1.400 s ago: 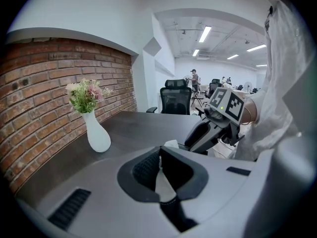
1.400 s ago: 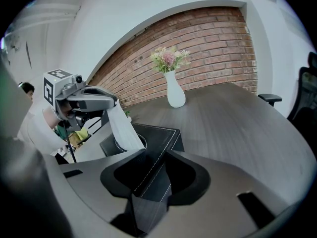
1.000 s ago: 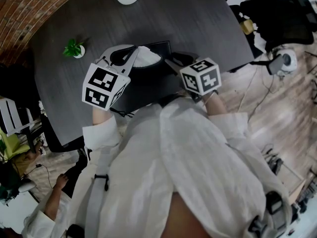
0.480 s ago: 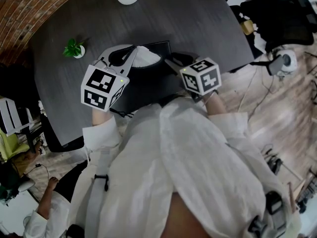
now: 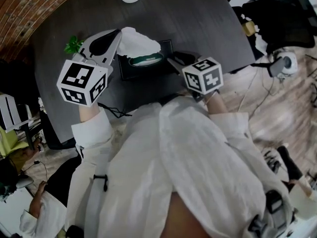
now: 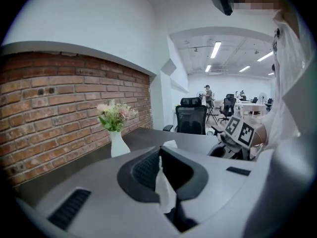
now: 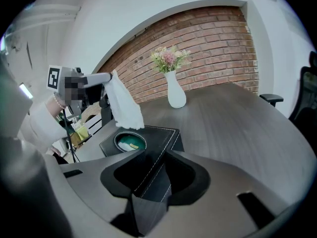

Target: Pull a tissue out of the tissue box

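Two grippers over one dark table [image 5: 208,19]. As for the left gripper [image 5: 118,33]: jaws together, clamped on the upper edge of a white tissue [image 5: 139,41]. Held above the tissue box [image 7: 157,135], up and to the left of the other gripper's tips. Drapes down from the pinch in a loose fold, lower edge just over the box's oval opening [image 7: 130,143]; contact with the rim too close to call.

As for the right gripper [image 7: 157,175]: closed on the near corner of the box, that corner wedged deep between the jaws, the rest of the box stretching ahead of the tips. Black box, leather-like, with a white stitched seam round the top. Inside the opening, something green with a small yellowish patch; any print there too small to read.

Farther ahead of the right gripper, past the box, a white vase [image 7: 176,97] with pink and pale flowers [image 7: 170,58], close to a brick wall [image 7: 208,43]. Just beside the left gripper's shell, on its outer side, a small green plant [image 5: 73,45], its pot hidden behind the shell.

By way of markings, black-and-white square codes on the left cube [image 5: 81,82] and on the right cube [image 5: 202,76].
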